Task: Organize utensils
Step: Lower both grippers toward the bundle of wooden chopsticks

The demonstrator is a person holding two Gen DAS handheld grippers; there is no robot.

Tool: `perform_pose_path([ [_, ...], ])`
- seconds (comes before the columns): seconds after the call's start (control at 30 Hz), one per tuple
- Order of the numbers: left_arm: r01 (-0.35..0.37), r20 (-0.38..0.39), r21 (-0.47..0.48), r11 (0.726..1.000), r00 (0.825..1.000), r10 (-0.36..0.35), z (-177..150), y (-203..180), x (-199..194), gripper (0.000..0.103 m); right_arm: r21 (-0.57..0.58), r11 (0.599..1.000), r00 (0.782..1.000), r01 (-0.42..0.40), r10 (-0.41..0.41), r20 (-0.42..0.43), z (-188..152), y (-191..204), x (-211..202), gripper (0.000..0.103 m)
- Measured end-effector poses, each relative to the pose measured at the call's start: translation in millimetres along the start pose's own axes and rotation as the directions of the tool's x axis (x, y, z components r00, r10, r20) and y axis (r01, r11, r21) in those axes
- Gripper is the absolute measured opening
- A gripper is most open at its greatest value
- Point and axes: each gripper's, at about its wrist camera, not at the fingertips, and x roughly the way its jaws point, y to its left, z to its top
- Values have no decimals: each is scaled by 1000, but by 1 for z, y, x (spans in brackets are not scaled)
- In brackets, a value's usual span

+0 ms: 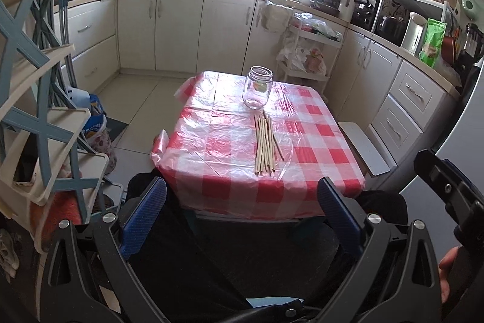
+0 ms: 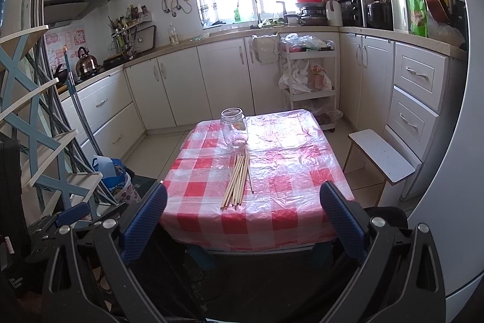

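Observation:
Several wooden chopsticks (image 1: 265,143) (image 2: 237,180) lie in a loose bundle on the red-and-white checked tablecloth (image 1: 320,147) (image 2: 290,171). Just behind them stands an empty clear glass jar (image 1: 257,86) (image 2: 234,127), upright with no lid. My left gripper (image 1: 242,196) is open and held back from the table's near edge, nothing between its blue fingers (image 1: 145,214). My right gripper (image 2: 243,202) is also open and empty, held at the near edge of the table. The right gripper's black body (image 1: 450,196) shows at the right of the left wrist view.
A blue-and-cream rack (image 1: 39,99) (image 2: 33,117) stands close on the left. A white stool (image 2: 381,154) (image 1: 363,147) sits right of the table. White cabinets (image 2: 211,80), a trolley (image 2: 308,80) and a cluttered counter ring the room. Bags (image 2: 115,174) lie on the floor at left.

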Motion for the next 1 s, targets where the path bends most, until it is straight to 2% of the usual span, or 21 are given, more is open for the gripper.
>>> perform_pose_path([
  [0.1,0,-32,-2,1000,999,0,4,2,21,96,18,1000,999,11,-10,-42,-3,-10,23,97],
  [0.27,-4,-80,-5,1000,997,4,27,7,77,96,28,1000,995,8,-6,-99,-1,-22,71,97],
  [0.37,-13,-78,37,999,997,16,44,-1,115,96,35,999,992,16,-11,-124,5,-29,101,97],
  [0.53,-17,-131,117,993,991,32,62,-20,187,96,40,999,989,37,-31,-147,10,-40,136,97],
  [0.73,-32,-157,119,992,986,50,74,-30,249,92,60,996,981,62,-49,-189,11,-56,172,97],
  [1.0,-53,-190,148,988,979,81,80,-33,312,89,50,996,969,67,-53,-243,9,-65,223,97],
])
